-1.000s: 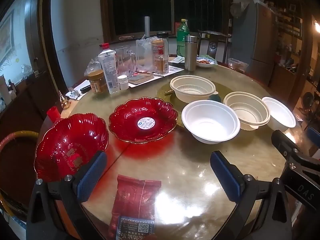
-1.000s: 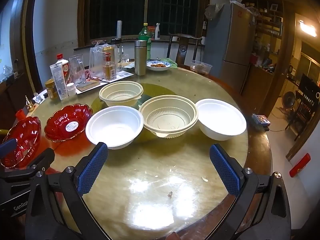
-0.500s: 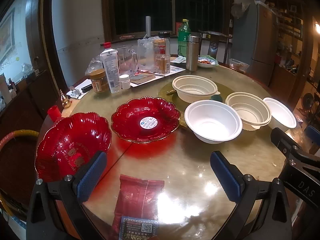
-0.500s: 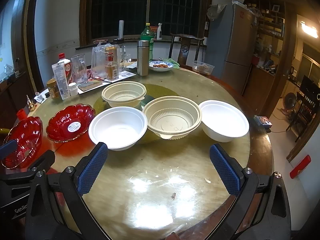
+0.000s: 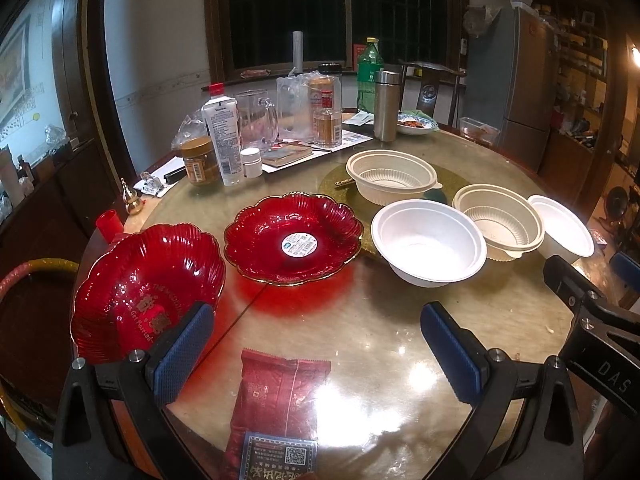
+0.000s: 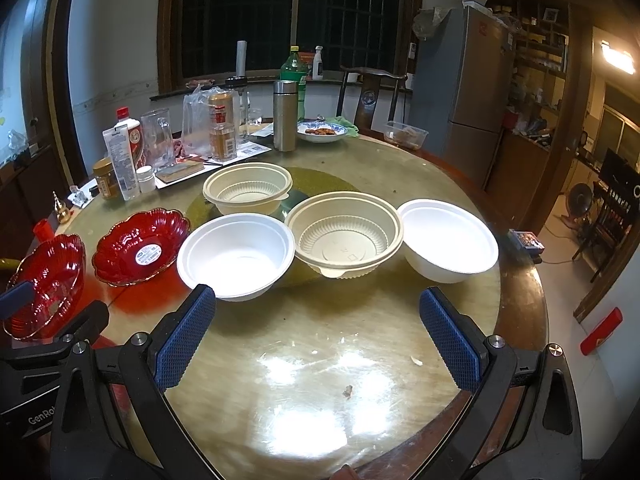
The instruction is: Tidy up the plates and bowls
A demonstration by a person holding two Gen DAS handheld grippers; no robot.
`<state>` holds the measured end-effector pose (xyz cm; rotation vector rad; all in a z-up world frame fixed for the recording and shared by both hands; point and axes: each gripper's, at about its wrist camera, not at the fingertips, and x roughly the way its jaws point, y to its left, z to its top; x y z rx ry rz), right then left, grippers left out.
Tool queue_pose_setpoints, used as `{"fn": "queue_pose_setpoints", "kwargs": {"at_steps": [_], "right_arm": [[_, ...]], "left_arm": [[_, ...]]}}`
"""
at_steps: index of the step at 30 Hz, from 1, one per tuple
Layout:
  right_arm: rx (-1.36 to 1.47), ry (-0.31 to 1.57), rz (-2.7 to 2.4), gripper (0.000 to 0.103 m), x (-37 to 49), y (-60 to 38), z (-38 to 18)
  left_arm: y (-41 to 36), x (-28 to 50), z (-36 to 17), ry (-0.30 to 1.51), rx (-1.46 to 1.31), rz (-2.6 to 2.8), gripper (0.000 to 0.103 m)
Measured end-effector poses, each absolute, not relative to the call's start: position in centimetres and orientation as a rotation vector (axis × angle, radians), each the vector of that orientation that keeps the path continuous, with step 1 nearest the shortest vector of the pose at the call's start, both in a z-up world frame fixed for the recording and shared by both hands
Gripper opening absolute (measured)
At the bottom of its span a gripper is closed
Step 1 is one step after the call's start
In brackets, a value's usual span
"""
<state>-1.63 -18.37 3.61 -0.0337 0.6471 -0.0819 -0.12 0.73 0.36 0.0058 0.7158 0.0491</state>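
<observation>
- Left gripper (image 5: 318, 336): jaws spread wide, holding nothing, above the near edge of the round surface (image 5: 360, 320).
- Right gripper (image 6: 316, 326): jaws equally wide apart, empty, over bare glass in front of the bowls.
- Red bowl (image 5: 144, 292): at the near-left rim of the surface, tilted, gold lettering inside. Left gripper's left pad overlaps its near edge in view; cannot tell if touching.
- Red plate (image 5: 294, 238): just right of the red bowl, flat, scalloped edge, white sticker at centre.
- White bowl (image 5: 428, 246): right of the red plate, near it, upright, empty.
- Cream ribbed bowl (image 6: 344, 234): between the white bowl and the far-right white bowl (image 6: 448, 238); rims look touching or nearly so on both sides in the right wrist view.
- Second cream bowl (image 6: 248, 190): behind that row, on a gold-green mat (image 5: 340, 176).
- Red packet (image 5: 280, 396) lies flat on the surface between the left gripper's fingers, QR label at its near end.
- Back of the surface: clutter, incl. white bottle (image 5: 222, 140), jar (image 5: 198, 160), glass pitcher (image 5: 256, 120), steel flask (image 5: 386, 106), green bottle (image 5: 370, 74), small dish of food (image 5: 414, 124).
- Crumbs on the glass near the right gripper.
</observation>
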Motion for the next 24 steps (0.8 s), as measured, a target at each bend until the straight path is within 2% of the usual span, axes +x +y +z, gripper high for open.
{"fn": "queue_pose_setpoints", "kwargs": {"at_steps": [24], "right_arm": [[-0.033,0.648,-0.081,0.103,-1.69,-18.2,3.7]], "left_arm": [[0.88,-0.69,0.12,0.716,0.001,0.048,0.103]]}}
